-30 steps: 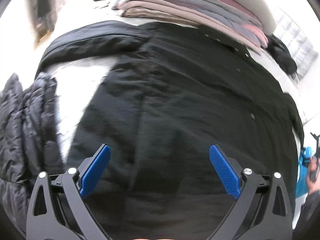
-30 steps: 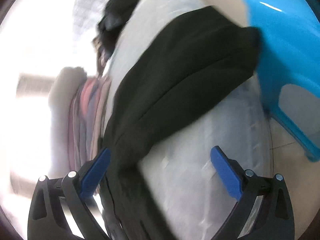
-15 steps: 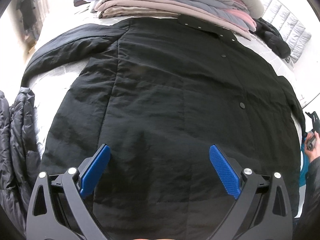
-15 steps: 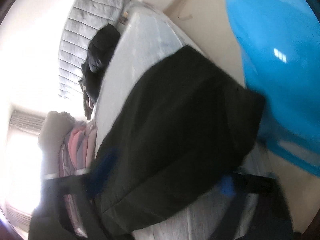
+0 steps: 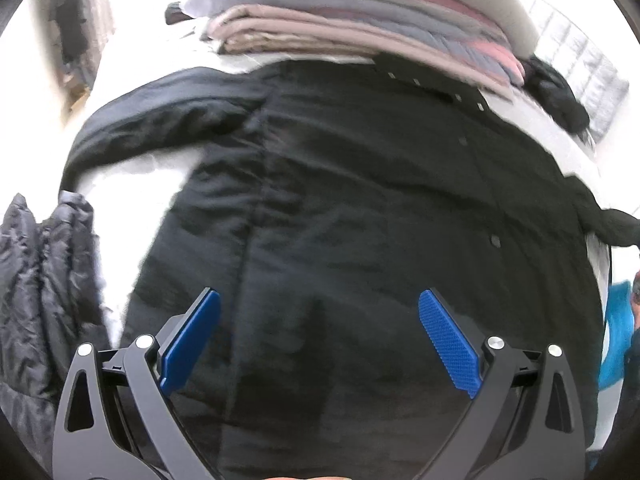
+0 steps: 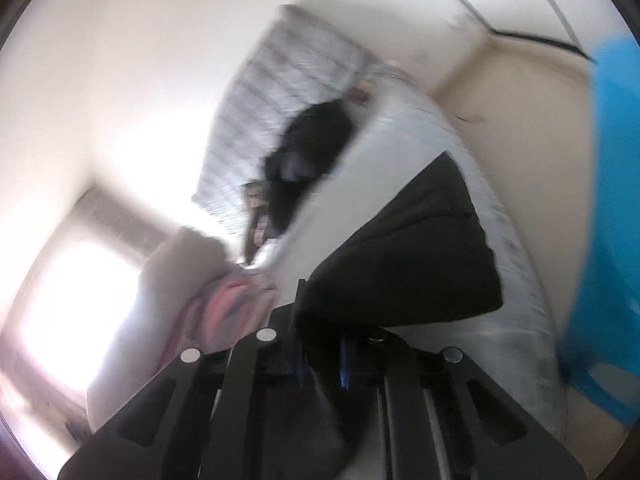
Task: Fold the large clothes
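A large black coat (image 5: 360, 208) lies spread flat on the white bed, its left sleeve (image 5: 160, 120) stretched out to the left and snaps running down its right side. My left gripper (image 5: 319, 336) is open and empty, hovering over the coat's lower part. In the right wrist view my right gripper (image 6: 322, 364) is shut on the coat's black right sleeve (image 6: 412, 256), which rises from the jaws over the bed's edge. The view is blurred.
A stack of folded pink, grey and beige clothes (image 5: 360, 28) sits at the coat's far end. A dark quilted jacket (image 5: 40, 280) lies at the left. Another black garment (image 5: 560, 96) lies far right. A blue plastic stool (image 6: 608, 240) stands beside the bed (image 6: 400, 140).
My right gripper was open, has moved onto the black sleeve and closed on it. My left gripper stayed open over the coat, shifting only slightly.
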Demonstrator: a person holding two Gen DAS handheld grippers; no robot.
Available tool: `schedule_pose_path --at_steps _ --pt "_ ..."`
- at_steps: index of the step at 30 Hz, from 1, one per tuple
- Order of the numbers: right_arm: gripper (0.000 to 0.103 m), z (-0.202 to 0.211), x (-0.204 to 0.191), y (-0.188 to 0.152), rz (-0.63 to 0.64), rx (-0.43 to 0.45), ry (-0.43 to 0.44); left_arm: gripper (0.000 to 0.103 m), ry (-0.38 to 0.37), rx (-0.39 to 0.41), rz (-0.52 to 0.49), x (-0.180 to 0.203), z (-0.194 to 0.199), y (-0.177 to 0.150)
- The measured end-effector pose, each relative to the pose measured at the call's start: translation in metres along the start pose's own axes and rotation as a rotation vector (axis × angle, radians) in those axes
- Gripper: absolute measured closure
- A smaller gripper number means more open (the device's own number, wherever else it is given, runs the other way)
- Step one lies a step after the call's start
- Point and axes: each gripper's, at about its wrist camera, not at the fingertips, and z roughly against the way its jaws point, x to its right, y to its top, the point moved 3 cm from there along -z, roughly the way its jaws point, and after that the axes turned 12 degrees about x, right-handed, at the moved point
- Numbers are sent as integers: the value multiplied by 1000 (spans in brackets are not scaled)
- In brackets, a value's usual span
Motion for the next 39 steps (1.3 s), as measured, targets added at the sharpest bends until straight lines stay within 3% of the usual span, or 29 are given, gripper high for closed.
schedule_pose_path --at_steps 3,7,10,13,14,16,18,20,21,23,25,26,27,29,32,34,37,38,39 --pt "90 -12 -66 -11 74 -17 108 7 6 25 40 -16 6 9" --pt "90 -18 -174 -60 222 -92 297 7 -16 33 88 -26 12 12" --pt "90 -21 -254 -136 344 -207 445 7 -31 48 99 -29 20 13" --pt "90 -27 -297 -218 454 -342 532 7 -45 60 112 -33 27 14" --pt "90 -28 -306 -262 514 -416 554 7 -49 61 118 -34 28 15" --pt "86 -30 -302 -320 564 -540 562 7 -55 63 124 -38 30 15" --pt "60 -44 -279 -402 620 -805 530 7 -58 64 128 -40 32 15" --pt "60 -55 -254 -448 671 -983 450 7 -62 60 134 -44 34 14" --pt "60 -56 -245 -458 671 -1020 438 7 -65 59 137 -46 35 14" --pt "60 -53 -247 -445 627 -971 484 7 -68 61 145 -49 37 14" --pt "51 -45 -259 -415 580 -863 540 7 -71 65 154 -53 38 15" --pt "37 -44 -268 -392 556 -773 540 7 -72 65 158 -53 38 15" --pt "31 -51 -270 -374 537 -704 516 7 -74 65 162 -54 38 15" --pt "31 -72 -259 -348 480 -640 449 7 -77 65 167 -54 38 15" --pt "31 -107 -219 -341 429 -649 260 7 -76 63 162 -53 37 14" --pt "31 -135 -174 -371 431 -834 118 7 -76 57 160 -52 35 14" --pt "32 -134 -182 -365 473 -811 171 7 -71 49 162 -52 32 12" --pt "32 -131 -191 -353 437 -780 225 7 -70 48 165 -53 31 12" --pt "32 -127 -201 -335 467 -692 246 7 -70 47 166 -53 31 12"
